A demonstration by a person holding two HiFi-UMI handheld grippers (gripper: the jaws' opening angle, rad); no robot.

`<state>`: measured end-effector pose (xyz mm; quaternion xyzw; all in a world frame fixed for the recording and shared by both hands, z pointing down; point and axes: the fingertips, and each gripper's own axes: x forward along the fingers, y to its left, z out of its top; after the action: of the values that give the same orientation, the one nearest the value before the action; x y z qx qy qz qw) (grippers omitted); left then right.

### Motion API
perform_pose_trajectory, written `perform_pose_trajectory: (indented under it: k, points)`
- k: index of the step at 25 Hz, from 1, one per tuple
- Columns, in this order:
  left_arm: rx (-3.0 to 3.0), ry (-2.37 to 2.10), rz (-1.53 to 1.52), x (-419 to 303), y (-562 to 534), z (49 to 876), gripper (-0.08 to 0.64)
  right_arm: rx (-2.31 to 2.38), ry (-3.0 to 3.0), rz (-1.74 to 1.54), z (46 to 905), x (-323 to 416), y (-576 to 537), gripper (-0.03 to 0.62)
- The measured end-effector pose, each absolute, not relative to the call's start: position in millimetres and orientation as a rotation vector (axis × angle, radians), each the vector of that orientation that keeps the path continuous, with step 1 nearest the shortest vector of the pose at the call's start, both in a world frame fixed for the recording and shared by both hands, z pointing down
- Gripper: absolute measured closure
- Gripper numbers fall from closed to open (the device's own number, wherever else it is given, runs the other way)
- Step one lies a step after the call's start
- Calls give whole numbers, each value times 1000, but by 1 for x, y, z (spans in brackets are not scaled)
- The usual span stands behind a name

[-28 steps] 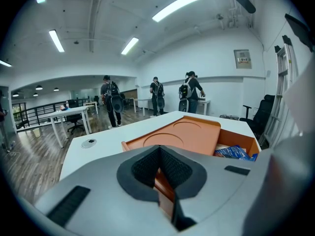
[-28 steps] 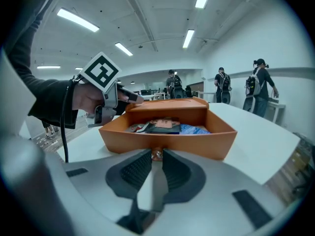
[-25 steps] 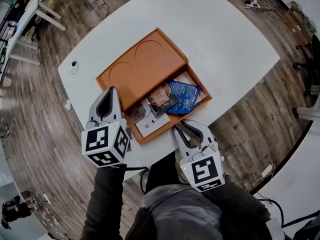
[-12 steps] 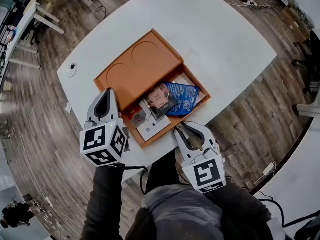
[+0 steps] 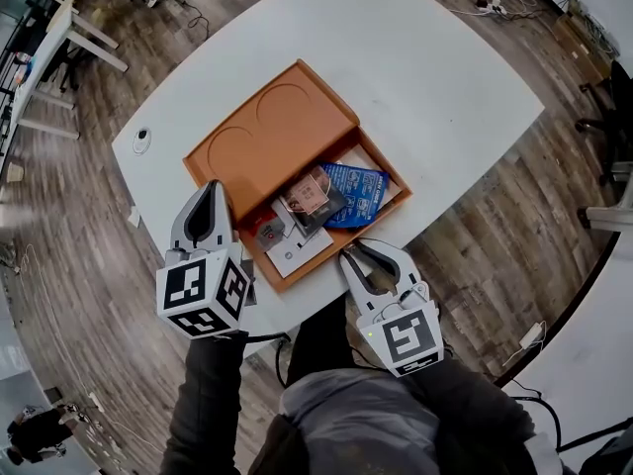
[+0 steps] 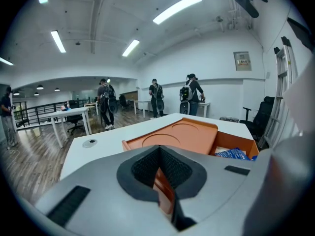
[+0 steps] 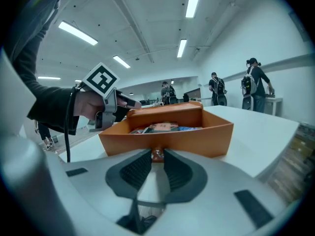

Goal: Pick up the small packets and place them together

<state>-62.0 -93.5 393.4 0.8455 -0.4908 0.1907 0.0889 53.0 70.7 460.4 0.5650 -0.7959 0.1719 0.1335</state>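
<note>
The left gripper (image 6: 159, 149) had its jaw tips together at the left rim of the orange box (image 7: 206, 136); the right gripper (image 7: 157, 152), just short of the box's near wall, narrowly pinched a small brown packet (image 7: 156, 156); inside the box lay a blue packet (image 5: 356, 191), a pink packet (image 5: 315, 191) and a white card (image 5: 297, 252); their print was too small to read.

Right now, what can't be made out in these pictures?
1. Print on the packets: too small in the head view; the tray wall hides most of them in the right gripper view.
2. Anything under the tray's cover: hidden in every view.
3. Reddish bit at the right hand-held gripper tips: too small to name, or to call gripped.
</note>
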Motion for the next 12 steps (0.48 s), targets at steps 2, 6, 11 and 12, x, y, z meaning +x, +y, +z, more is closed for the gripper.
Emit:
perform_pose_trajectory:
  k: [2,6,11,12]
  points:
    - [2533,-1477,534,-61,-86,387,563,1638,-2311,493,462,55,71,514]
    - [2521,-1486,502,-63,-58,385,563,1588,-2302,538,478,57,87,491]
    - [2462,-1524,468,-62,-18,387,563,1570,-2317,503,466,75,107,489]
    - [2453,-1530,461,-59,-11,387,563,1570,-2325,480,459,80,106,489]
